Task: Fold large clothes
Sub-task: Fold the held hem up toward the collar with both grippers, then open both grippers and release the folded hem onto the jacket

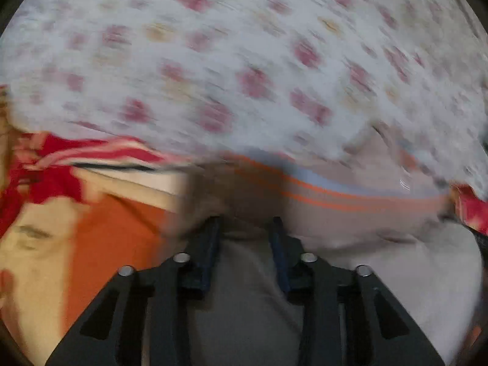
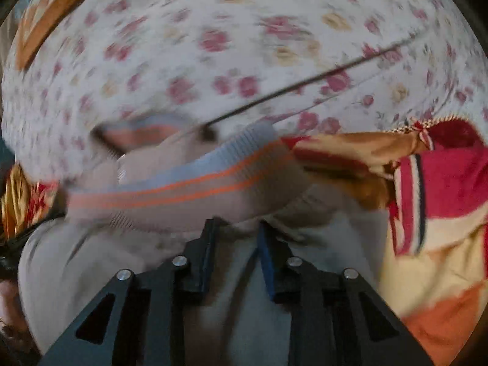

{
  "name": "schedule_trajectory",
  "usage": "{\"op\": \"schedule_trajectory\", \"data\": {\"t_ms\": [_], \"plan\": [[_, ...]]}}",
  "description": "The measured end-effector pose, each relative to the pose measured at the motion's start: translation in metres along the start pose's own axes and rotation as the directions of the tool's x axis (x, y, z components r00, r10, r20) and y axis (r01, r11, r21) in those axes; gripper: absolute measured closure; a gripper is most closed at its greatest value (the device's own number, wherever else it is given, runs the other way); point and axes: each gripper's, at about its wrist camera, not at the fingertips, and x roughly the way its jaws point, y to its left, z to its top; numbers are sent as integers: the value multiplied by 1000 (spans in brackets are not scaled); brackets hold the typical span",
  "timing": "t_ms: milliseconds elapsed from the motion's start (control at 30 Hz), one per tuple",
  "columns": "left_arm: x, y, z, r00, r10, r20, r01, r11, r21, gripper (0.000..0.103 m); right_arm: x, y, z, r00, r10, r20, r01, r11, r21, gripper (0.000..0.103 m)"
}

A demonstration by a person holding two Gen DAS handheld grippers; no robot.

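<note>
- Left gripper [image 1: 245,228] and right gripper [image 2: 235,228] each point down at a grey sweater [image 1: 381,259], which lies bunched on a floral bedsheet [image 1: 244,45] beside a red-and-orange blanket [image 2: 442,183].
- Both sets of jaws stand narrow with grey cloth between them; blur hides whether the pads actually pinch it.
- The striped hem [image 2: 189,189] lies just beyond the fingertips.
- For a clean fold, both edges probably need lifting together, level and taut.

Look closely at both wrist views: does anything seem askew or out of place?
Yes. The grey sweater lies bunched, its orange-striped ribbed hem slanting across the floral sheet instead of flat. Motion blur hides finer detail.
</note>
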Motion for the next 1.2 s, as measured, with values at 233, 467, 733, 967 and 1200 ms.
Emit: {"op": "schedule_trajectory", "data": {"t_ms": [233,467,733,967,1200], "plan": [[-1,8,1,1000,-27,12,28,998,-55,84,-15,1,-4,999,-21,45,21,1000,-10,84],[-70,-10,0,979,-120,164,125,992,-18,84,-104,51,-29,983,-5,182,25,994,-110,68],[-37,-58,-52,989,-136,-54,143,971,189,83,-53,89,-88,987,-156,43,162,941,-297,43],[-29,-63,-42,984,-171,-57,178,969,173,83,-38,75,-83,992,-129,14,126,933,-337,32],[-97,-24,-58,976,-218,26,214,971,106,67,-154,36,-76,976,-55,209,83,988,-127,33]]}}
